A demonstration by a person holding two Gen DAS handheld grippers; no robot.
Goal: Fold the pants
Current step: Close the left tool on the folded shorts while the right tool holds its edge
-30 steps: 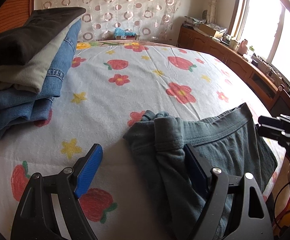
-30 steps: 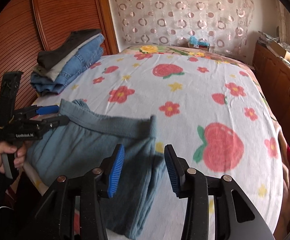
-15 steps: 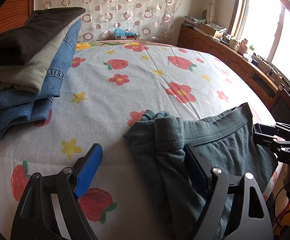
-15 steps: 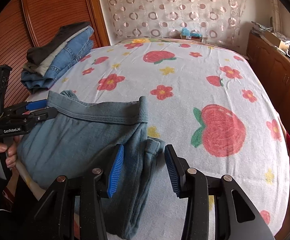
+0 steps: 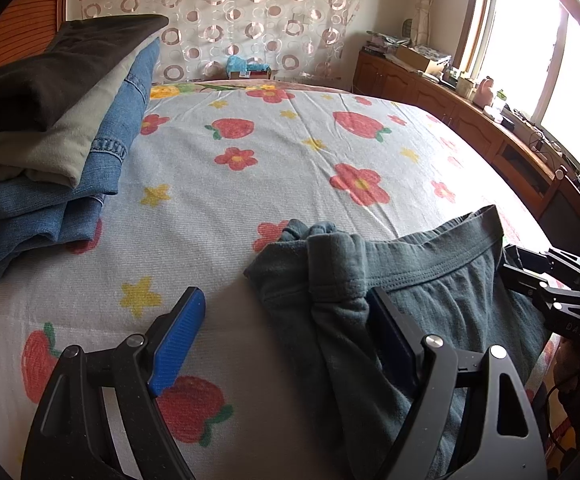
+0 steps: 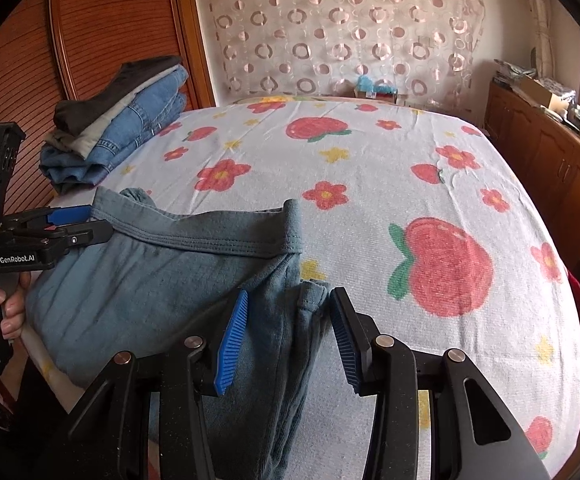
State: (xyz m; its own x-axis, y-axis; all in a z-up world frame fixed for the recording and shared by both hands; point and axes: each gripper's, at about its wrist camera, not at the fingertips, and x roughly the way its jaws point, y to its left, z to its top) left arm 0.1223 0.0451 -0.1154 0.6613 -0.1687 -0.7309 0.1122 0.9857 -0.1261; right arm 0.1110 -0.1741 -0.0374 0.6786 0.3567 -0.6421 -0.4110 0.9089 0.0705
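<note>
Grey-blue pants (image 5: pixel 430 292) lie at near edge of your bed (image 5: pixel 250 200), waistband facing far side. Your left gripper (image 5: pixel 286 332) spread wide, bunched waistband corner between its fingers, no pinch. Your right gripper (image 6: pixel 286 328) half spread over right fold, cloth between pads, not clamped.
</note>
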